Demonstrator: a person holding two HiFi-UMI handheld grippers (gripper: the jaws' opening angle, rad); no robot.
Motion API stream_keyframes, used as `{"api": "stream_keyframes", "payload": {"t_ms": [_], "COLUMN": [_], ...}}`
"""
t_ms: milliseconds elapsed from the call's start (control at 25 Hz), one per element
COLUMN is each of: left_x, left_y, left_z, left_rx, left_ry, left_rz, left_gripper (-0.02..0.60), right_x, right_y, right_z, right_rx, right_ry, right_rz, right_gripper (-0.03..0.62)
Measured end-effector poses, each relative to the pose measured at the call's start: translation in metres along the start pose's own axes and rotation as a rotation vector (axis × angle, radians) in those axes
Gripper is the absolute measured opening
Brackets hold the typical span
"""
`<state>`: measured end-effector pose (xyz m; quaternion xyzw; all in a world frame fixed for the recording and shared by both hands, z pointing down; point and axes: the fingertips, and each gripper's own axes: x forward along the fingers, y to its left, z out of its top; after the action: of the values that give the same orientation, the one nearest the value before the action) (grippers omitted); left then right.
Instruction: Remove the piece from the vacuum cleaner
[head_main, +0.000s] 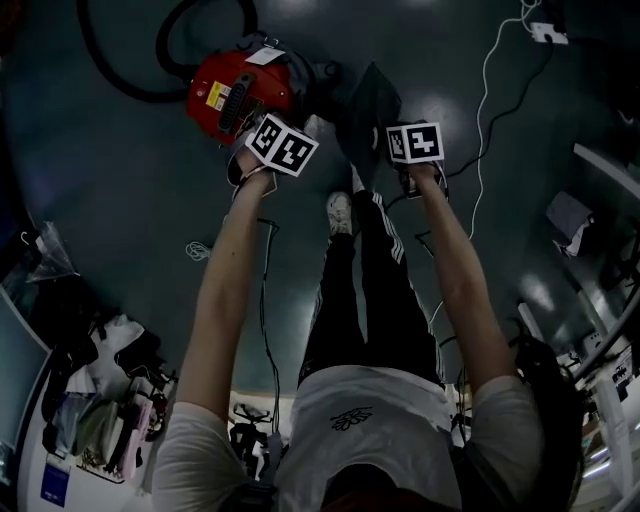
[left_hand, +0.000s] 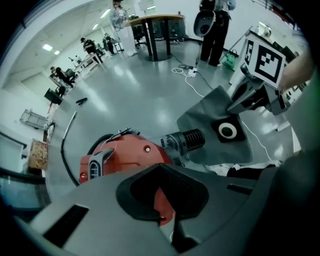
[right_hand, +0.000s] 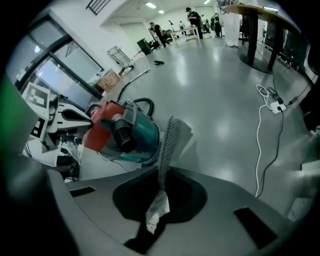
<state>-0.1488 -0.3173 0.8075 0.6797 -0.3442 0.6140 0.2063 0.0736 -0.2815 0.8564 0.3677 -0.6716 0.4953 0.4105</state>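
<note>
The red vacuum cleaner (head_main: 235, 90) lies on the floor ahead of me, its ribbed hose port (left_hand: 187, 140) facing the right gripper. My left gripper (head_main: 268, 138) sits at the vacuum's near edge, and the red body (left_hand: 125, 155) shows between its jaws (left_hand: 167, 215); it looks shut on it. My right gripper (head_main: 412, 145) is shut on the edge of a dark grey dust bag (head_main: 368, 105), clear of the vacuum. The bag (left_hand: 215, 120) hangs flat, with a white ring collar (left_hand: 227, 131). It appears edge-on (right_hand: 170, 145) in the right gripper view, pinched at the jaws (right_hand: 159, 210).
A black hose (head_main: 130, 85) loops behind the vacuum. A white cable runs to a power strip (right_hand: 275, 106) at the right. My legs and a shoe (head_main: 340, 210) stand just below the grippers. Clutter (head_main: 100, 400) fills the lower left; a round table (left_hand: 155, 20) and people stand far off.
</note>
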Motion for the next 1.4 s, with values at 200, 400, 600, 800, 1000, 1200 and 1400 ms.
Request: {"api": "stream_keyframes", "payload": {"t_ms": [200,400,600,800,1000,1200,1400], "left_x": [-0.066,-0.162,-0.286,-0.421,-0.535,-0.608,-0.644], "left_y": [-0.012,-0.050,-0.031,-0.006,-0.008,-0.051,-0.089], "left_z": [-0.007,-0.017,-0.001,0.018,0.026,0.020,0.004], "left_rx": [-0.324,-0.715,-0.705,-0.667,-0.584,-0.534,-0.557], "left_ry": [-0.286,-0.447,-0.708,-0.990,-1.214,-1.334,-1.397], "left_rz": [0.087,0.057,0.067,0.135,0.186,0.196,0.231], "left_gripper": [0.005,0.005,0.005,0.005,0.005,0.005,0.005], "right_x": [-0.048,-0.129,-0.228,-0.341,-0.445,-0.527,-0.582], "right_y": [0.054,0.098,0.153,0.197,0.247,0.286,0.295], "right_z": [0.001,-0.002,0.014,0.028,0.029,0.005,-0.031], "right_rx": [0.064,0.110,0.131,0.080,-0.029,-0.154,-0.247], "right_ry": [-0.079,-0.205,-0.408,-0.639,-0.865,-1.018,-1.113], "right_rz": [0.074,0.081,0.111,0.159,0.201,0.237,0.278], "right_gripper": [0.029,0.029,0.029,0.029,0.029,0.029,0.029]}}
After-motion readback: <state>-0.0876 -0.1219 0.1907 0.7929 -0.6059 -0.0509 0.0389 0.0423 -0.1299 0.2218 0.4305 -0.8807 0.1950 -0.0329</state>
